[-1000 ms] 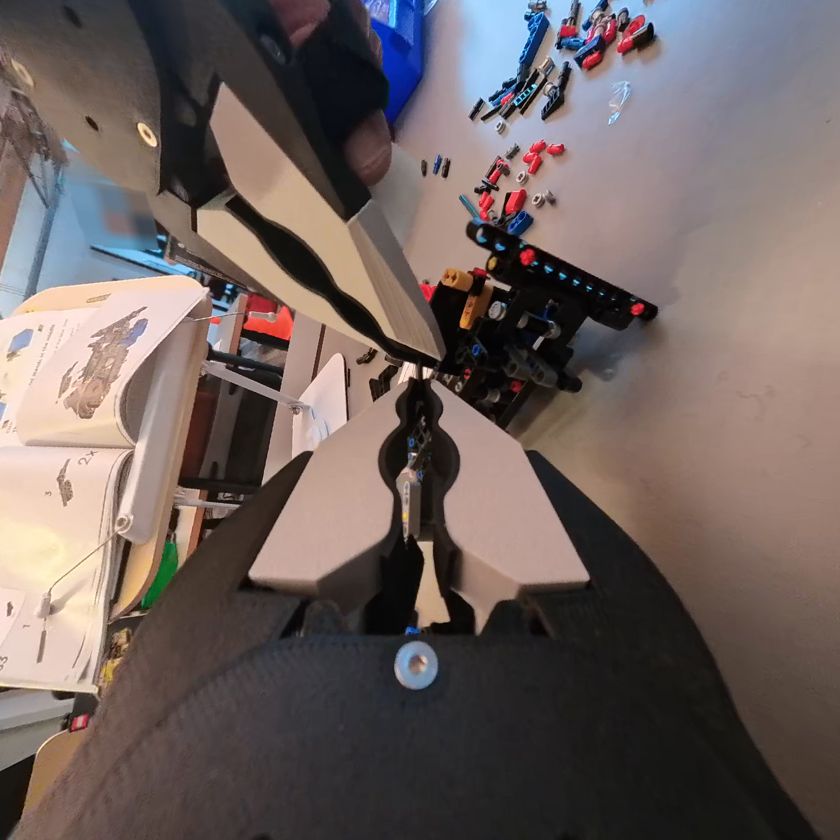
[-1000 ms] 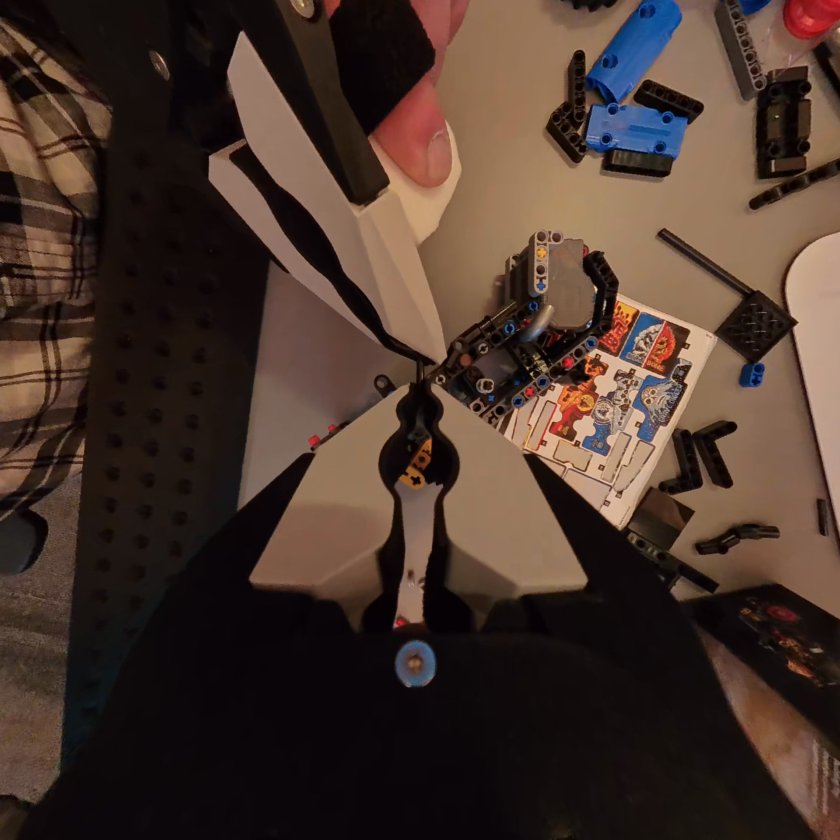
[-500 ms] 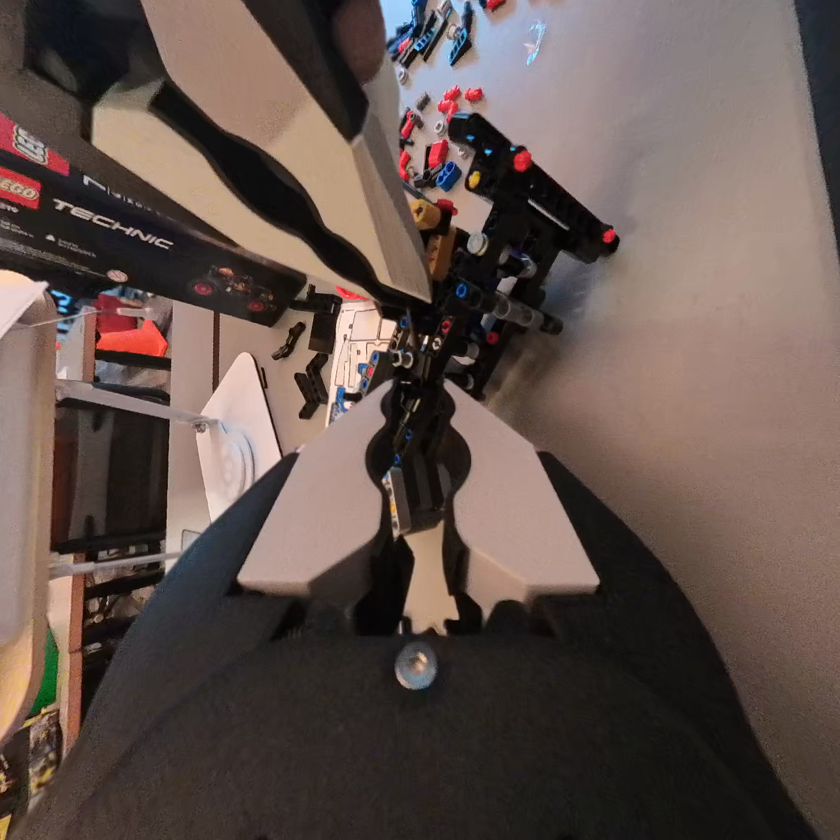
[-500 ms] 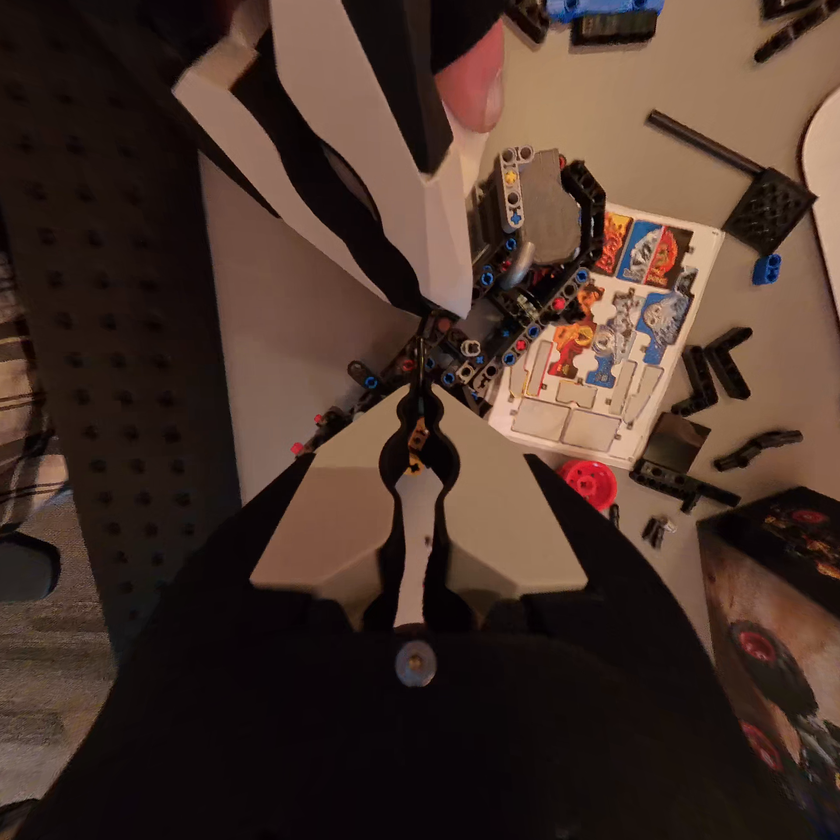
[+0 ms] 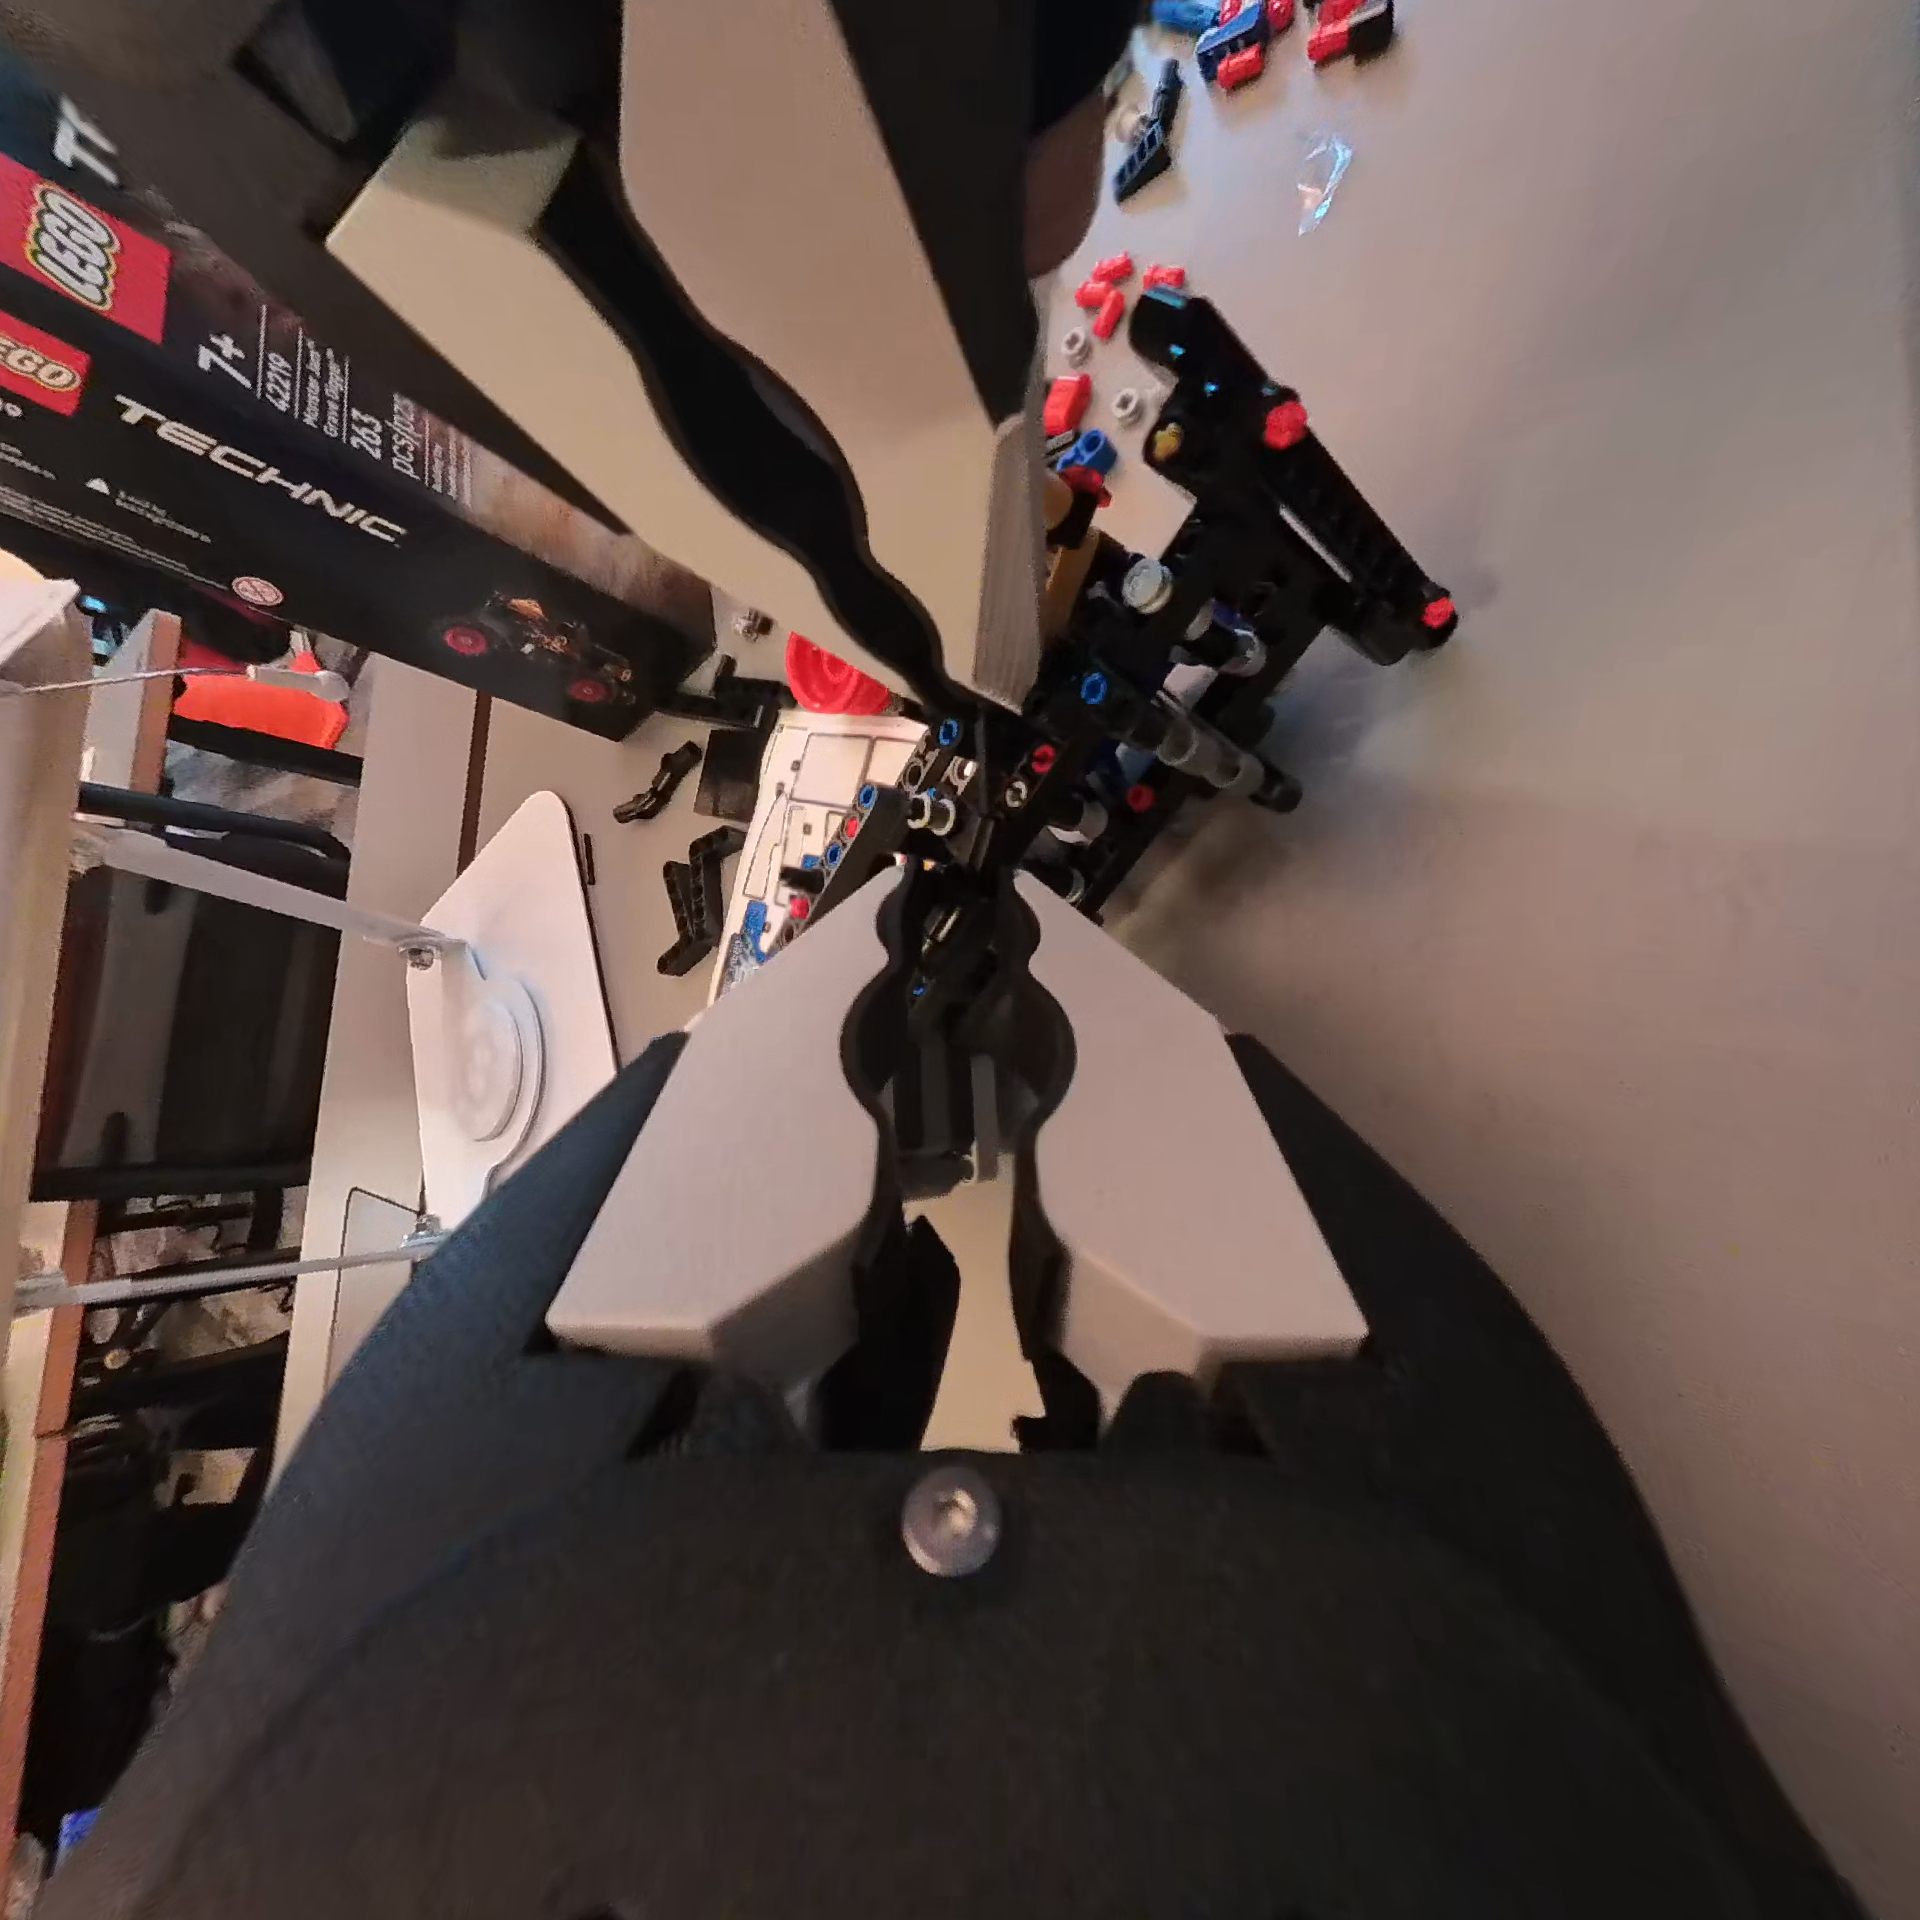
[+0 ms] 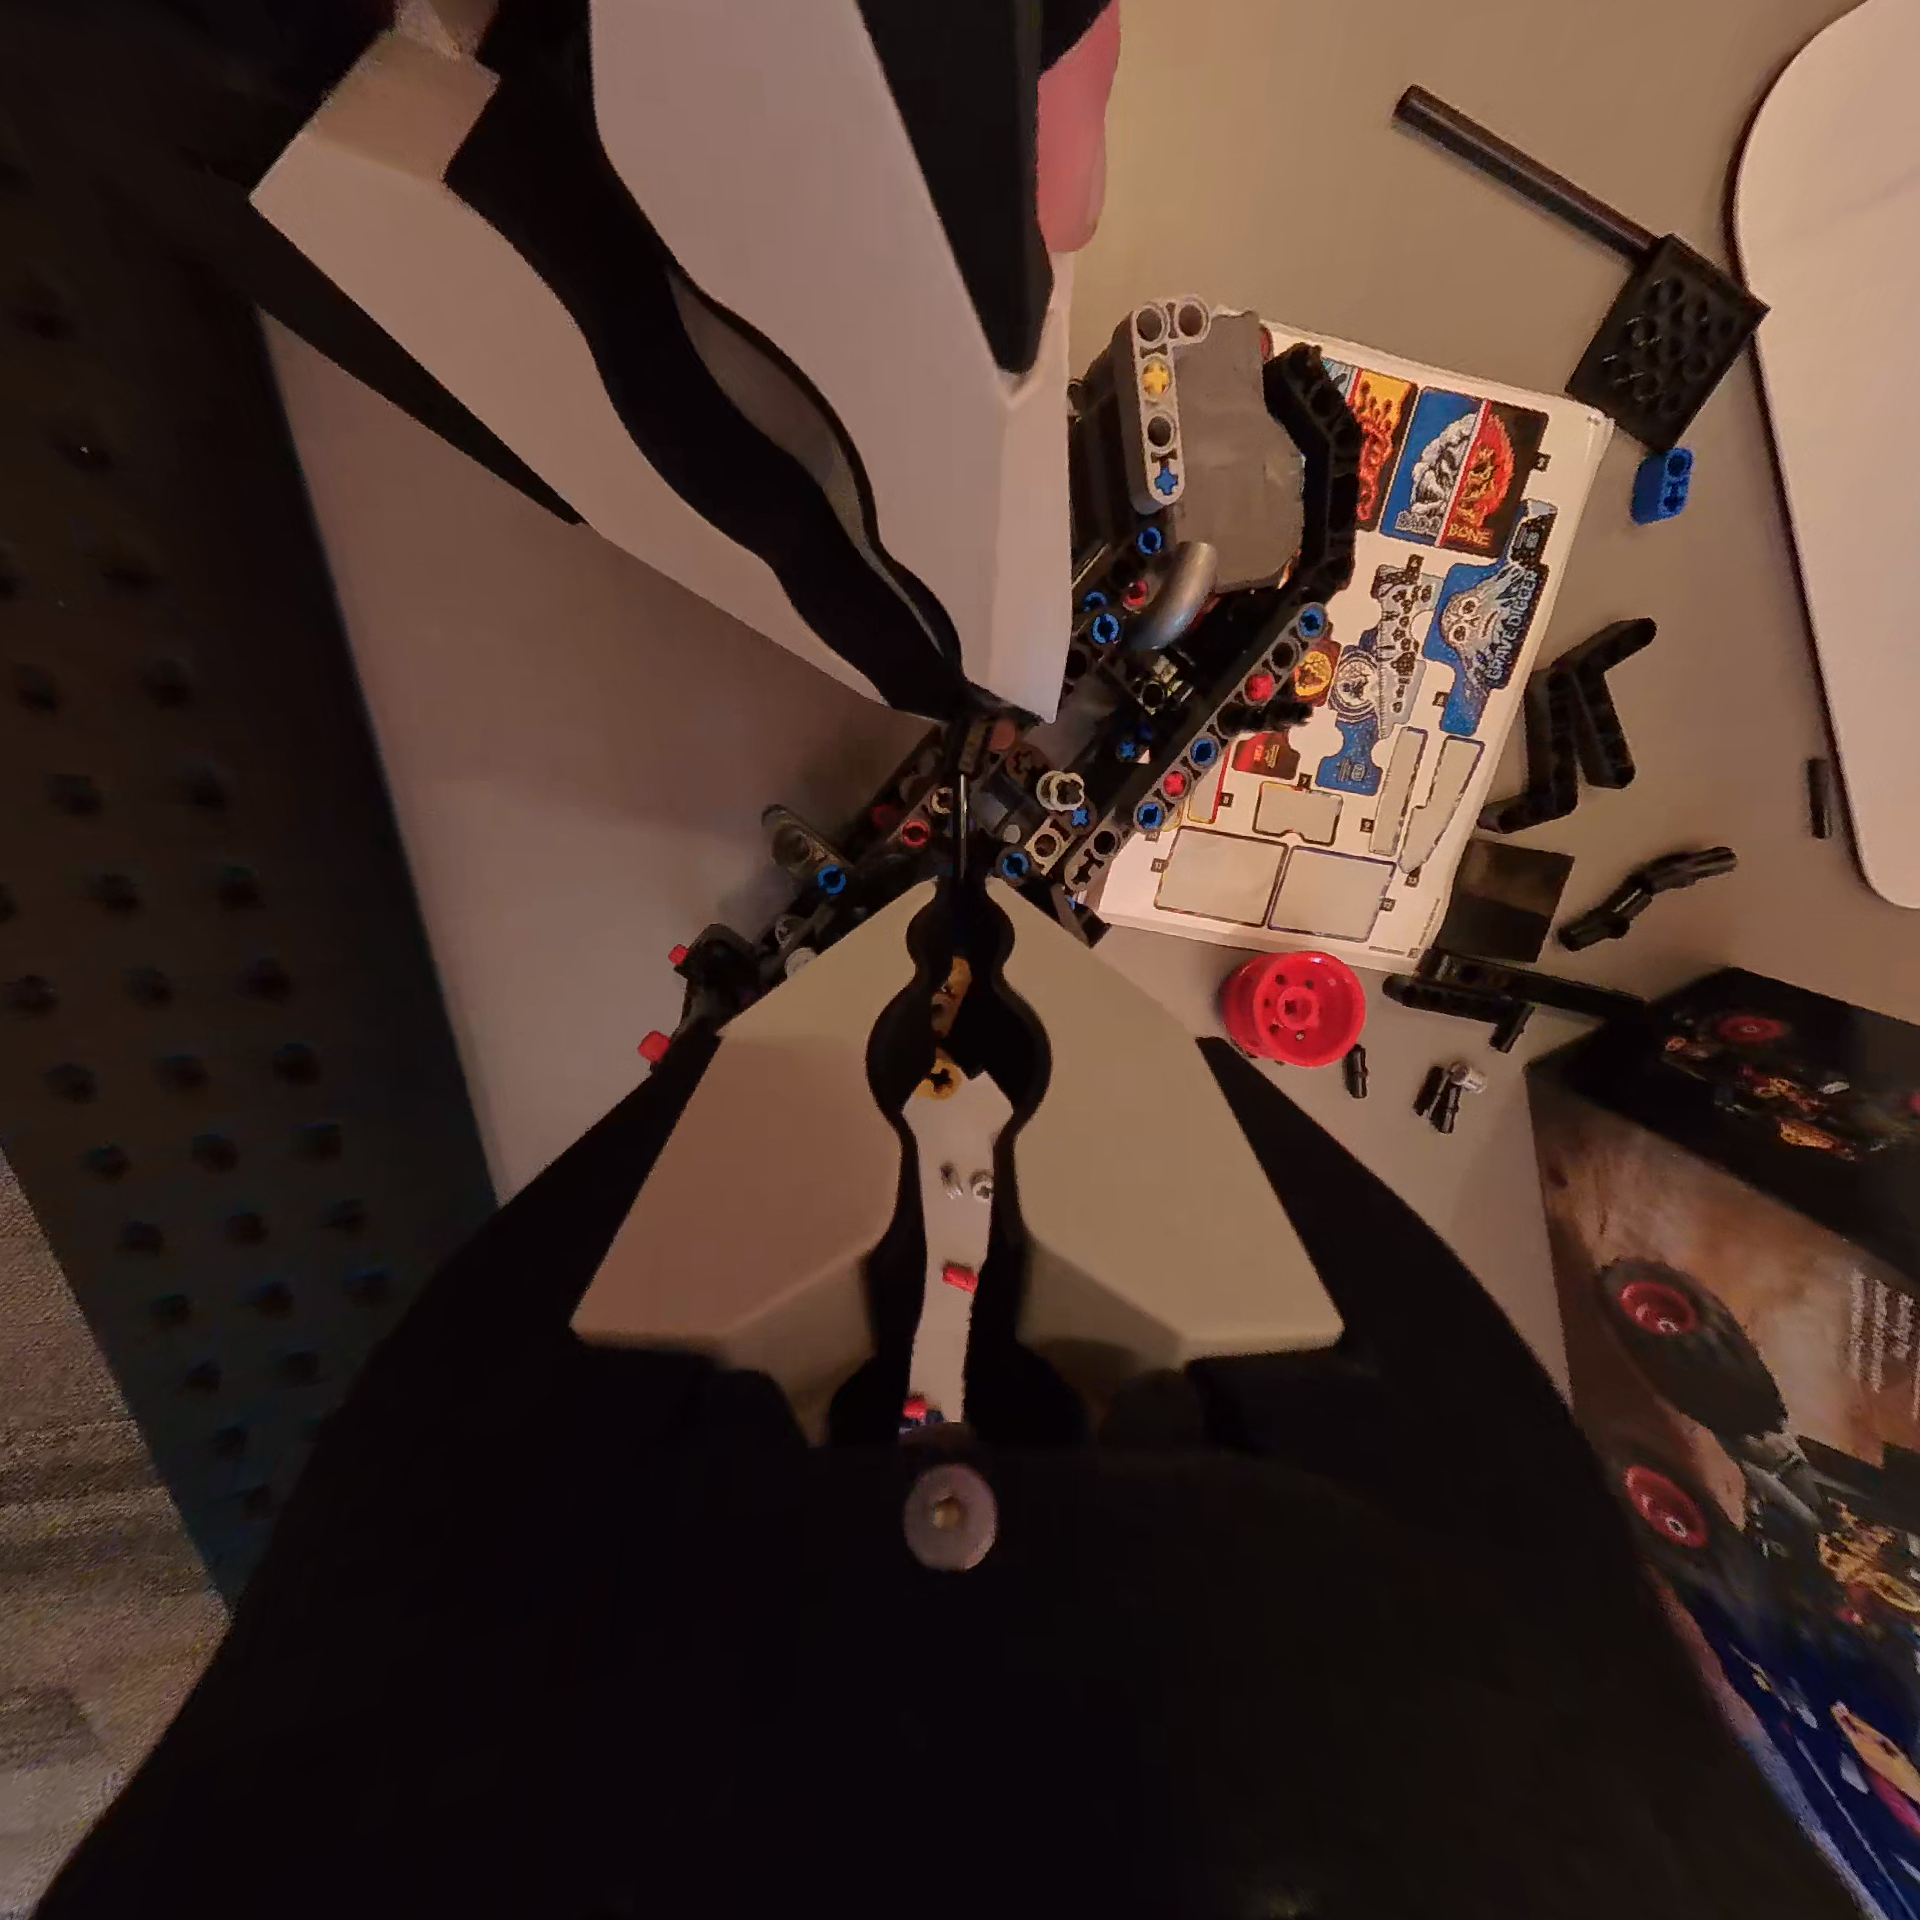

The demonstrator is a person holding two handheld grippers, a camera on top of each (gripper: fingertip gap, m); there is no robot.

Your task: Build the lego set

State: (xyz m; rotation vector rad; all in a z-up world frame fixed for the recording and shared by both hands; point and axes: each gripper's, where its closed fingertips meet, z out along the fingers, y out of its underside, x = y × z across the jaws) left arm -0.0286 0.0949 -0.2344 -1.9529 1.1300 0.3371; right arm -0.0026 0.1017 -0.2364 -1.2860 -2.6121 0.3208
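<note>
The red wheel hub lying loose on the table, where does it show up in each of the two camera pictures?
Left wrist view: the red wheel hub sits upper middle, partly hidden behind the far gripper's fingers, just right of the black box.
Right wrist view: the hub lies right of centre, just below the sticker sheet.
Shared landmark: the sticker sheet, which lies next to the hub in both views.

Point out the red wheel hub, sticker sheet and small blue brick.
red wheel hub (image 6: 1291, 1008), right wrist view, hub face.
sticker sheet (image 6: 1330, 883), right wrist view, grey stickers near lower edge.
small blue brick (image 6: 1661, 484), right wrist view, its middle.
</note>
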